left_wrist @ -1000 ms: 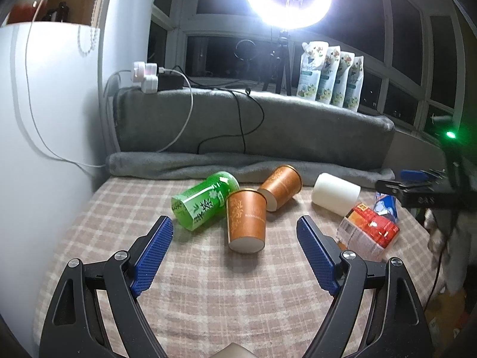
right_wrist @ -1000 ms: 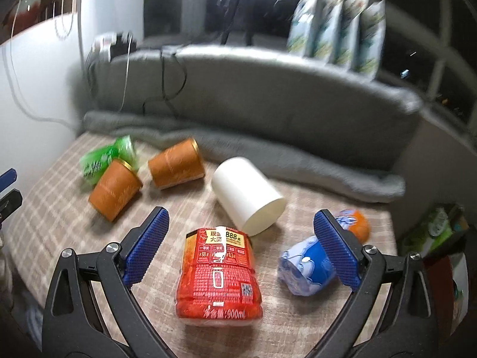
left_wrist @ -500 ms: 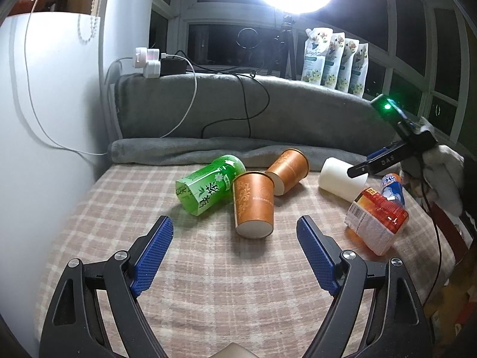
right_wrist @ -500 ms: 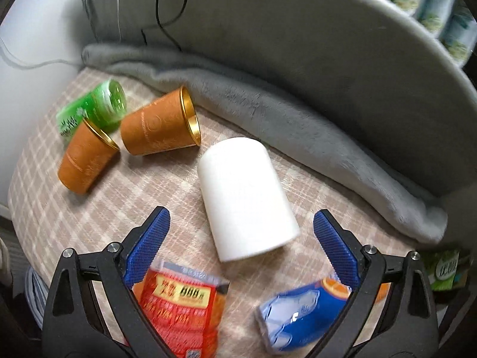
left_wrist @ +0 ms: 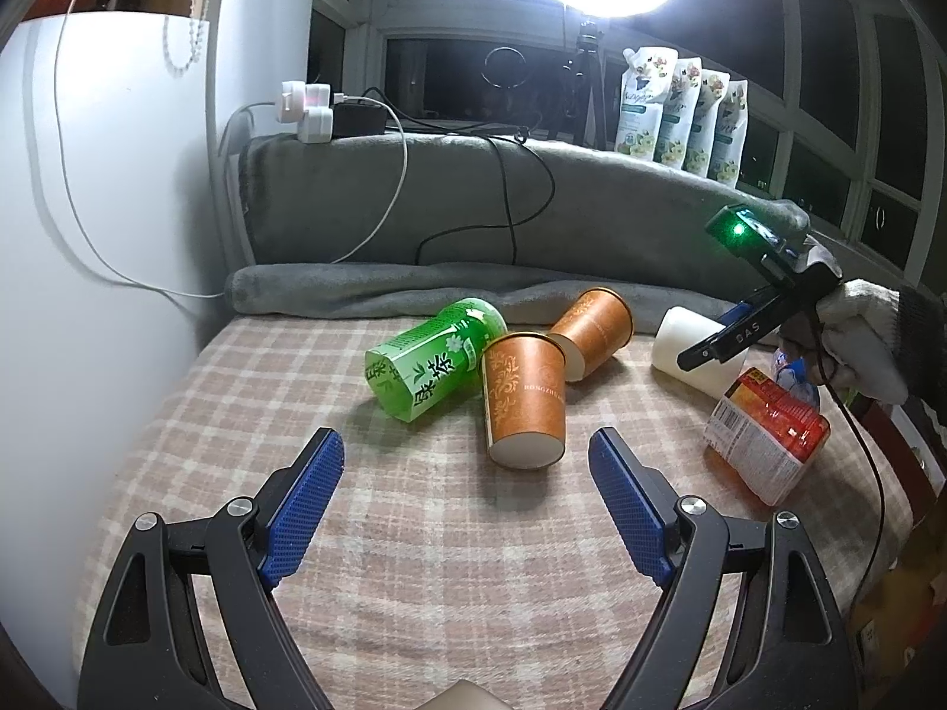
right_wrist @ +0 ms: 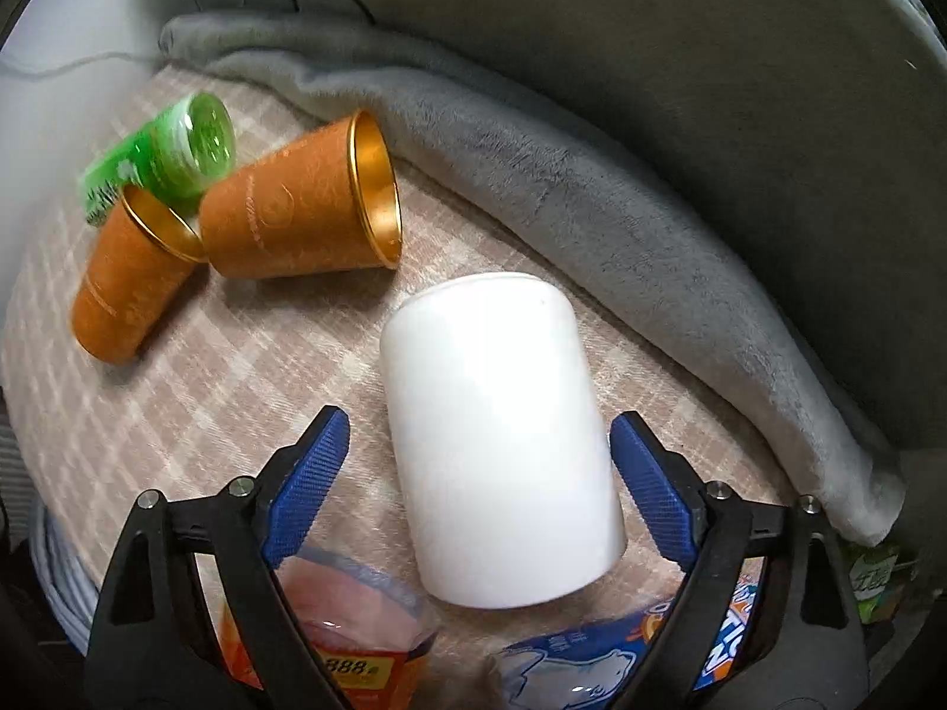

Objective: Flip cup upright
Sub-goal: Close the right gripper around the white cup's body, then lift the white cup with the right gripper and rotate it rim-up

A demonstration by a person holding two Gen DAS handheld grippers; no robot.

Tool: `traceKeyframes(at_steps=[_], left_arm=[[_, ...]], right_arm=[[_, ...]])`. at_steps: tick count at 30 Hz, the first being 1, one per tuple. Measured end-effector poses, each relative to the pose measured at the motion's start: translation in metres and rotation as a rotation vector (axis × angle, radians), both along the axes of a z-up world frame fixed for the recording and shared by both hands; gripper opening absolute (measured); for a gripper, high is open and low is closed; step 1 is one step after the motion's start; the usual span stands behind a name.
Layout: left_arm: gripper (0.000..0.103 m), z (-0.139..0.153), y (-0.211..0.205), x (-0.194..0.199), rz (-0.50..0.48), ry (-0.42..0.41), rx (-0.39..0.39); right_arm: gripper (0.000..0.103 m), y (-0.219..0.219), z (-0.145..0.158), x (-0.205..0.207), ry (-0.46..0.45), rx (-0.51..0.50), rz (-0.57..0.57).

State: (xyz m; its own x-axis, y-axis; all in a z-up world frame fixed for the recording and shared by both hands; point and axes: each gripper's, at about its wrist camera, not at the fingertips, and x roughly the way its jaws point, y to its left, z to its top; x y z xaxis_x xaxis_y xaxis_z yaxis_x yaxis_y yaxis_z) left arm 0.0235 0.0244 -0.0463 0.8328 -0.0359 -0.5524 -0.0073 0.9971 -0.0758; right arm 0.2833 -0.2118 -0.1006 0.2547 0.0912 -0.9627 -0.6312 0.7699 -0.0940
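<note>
A white cup [right_wrist: 500, 438] lies on its side on the checked cloth; it also shows in the left wrist view [left_wrist: 680, 338]. My right gripper [right_wrist: 479, 479] is open, with a blue finger on each side of the cup and a gap to each. Two orange cups lie on their sides: one [left_wrist: 524, 405] near the middle, one [left_wrist: 595, 331] behind it, also seen in the right wrist view [right_wrist: 308, 213]. My left gripper [left_wrist: 467, 503] is open and empty, hovering in front of the nearer orange cup. The right gripper's body [left_wrist: 763, 296] shows over the white cup.
A green tea bottle [left_wrist: 435, 364] lies beside the orange cups. A red-labelled bottle [left_wrist: 766, 432] and a blue packet [right_wrist: 598, 662] lie at the right front. A rolled grey blanket [right_wrist: 592, 201] bounds the back; a white wall [left_wrist: 89, 236] is on the left.
My right gripper has moved down and forward so its open fingers now flank the white cup. My left gripper has barely moved.
</note>
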Motion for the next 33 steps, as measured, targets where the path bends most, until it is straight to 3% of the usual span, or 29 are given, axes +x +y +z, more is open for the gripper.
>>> traceKeyframes(at_steps=[3, 14, 15, 23, 29, 33], left_arm=[[0.085, 0.0, 0.001, 0.0, 0.003, 0.003, 0.001], [0.085, 0.0, 0.001, -0.001, 0.008, 0.006, 0.005], [0.085, 0.0, 0.001, -0.002, 0.008, 0.005, 0.006], [0.085, 0.001, 0.002, -0.003, 0.016, 0.004, 0.01], [0.085, 0.005, 0.003, -0.005, 0.01, -0.004, 0.018], [0.085, 0.009, 0.004, -0.008, -0.006, -0.01, 0.024]], right_arm=[[0.08, 0.002, -0.003, 0.005, 0.003, -0.006, 0.005], [0.079, 0.004, 0.002, 0.003, -0.043, -0.004, 0.023], [0.079, 0.002, 0.016, -0.005, -0.047, 0.0, 0.021], [0.078, 0.008, 0.045, -0.009, -0.115, 0.028, 0.033], [0.078, 0.034, 0.08, -0.04, -0.173, 0.09, 0.119], [0.078, 0.062, 0.094, -0.08, -0.179, 0.117, 0.258]])
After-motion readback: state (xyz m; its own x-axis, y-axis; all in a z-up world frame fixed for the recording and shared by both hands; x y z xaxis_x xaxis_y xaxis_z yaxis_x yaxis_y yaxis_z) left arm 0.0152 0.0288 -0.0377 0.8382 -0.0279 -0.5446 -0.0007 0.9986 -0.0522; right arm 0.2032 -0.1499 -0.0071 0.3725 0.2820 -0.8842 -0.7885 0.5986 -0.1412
